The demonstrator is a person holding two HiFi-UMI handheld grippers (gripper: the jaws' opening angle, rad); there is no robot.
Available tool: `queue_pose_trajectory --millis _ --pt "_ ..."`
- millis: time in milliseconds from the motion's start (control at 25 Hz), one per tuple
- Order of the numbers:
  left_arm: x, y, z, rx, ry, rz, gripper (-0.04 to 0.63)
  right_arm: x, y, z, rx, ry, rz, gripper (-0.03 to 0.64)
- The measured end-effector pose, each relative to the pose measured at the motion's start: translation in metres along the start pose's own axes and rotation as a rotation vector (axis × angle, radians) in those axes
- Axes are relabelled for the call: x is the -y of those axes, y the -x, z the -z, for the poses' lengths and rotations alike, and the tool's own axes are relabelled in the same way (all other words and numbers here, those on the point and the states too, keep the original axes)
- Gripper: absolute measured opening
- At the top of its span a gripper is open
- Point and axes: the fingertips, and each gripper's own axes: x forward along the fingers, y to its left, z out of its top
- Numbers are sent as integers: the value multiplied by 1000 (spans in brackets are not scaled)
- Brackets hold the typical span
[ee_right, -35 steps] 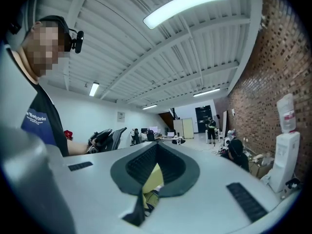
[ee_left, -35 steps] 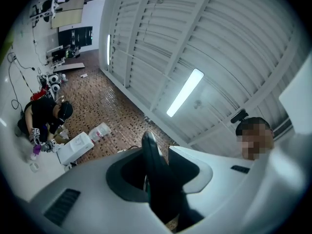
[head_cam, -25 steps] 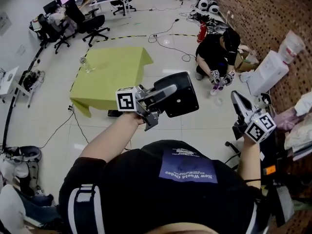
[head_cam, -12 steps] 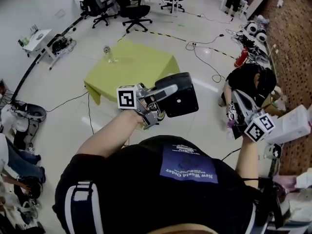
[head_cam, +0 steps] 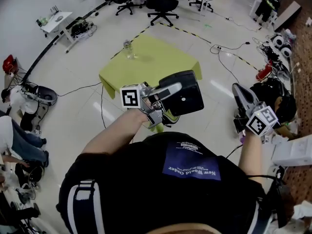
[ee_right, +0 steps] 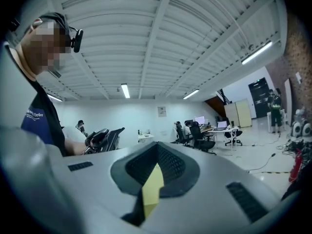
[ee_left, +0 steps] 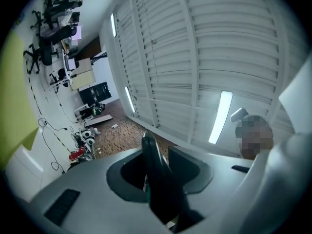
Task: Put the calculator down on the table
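Left gripper (head_cam: pixel 169 89) pinching the black calculator (head_cam: pixel 187 95) by its near end, long axis pointing on past the jaws, flat back facing up, green tabletop (head_cam: pixel 151 65) beyond and below that gripper, right gripper (head_cam: pixel 238 89) pressed together.

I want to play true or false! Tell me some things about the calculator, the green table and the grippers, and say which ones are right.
1. The calculator is lying on the table. False: the left gripper holds it in the air, on the near side of the table.
2. The table has a yellow-green cloth on it. True.
3. The right gripper holds the calculator. False: it is off to the side, away from the calculator.
4. A clear container stands on the table. True.
5. Office chairs stand beyond the table. True.
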Motion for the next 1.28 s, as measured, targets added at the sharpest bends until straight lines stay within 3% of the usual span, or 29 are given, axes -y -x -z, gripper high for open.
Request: queue_pose_trajectory --millis 360,680,960,1080,1280 --pt "-49 69 -117 -41 16 17 132 -14 -132 -10 -13 -18 52 -12" --pt "-98 85 -131 -15 46 -6 132 3 -175 21 -76 -20 24 -12" --pt "-125 66 -154 45 -17 -107 132 50 -228 14 -47 -22 -148 -12" --pt "-127 89 -141 65 -58 -158 132 43 -250 43 -45 0 -224 -12" --pt "-159 68 -170 131 -34 -212 131 63 -307 39 -78 -14 -346 -12"
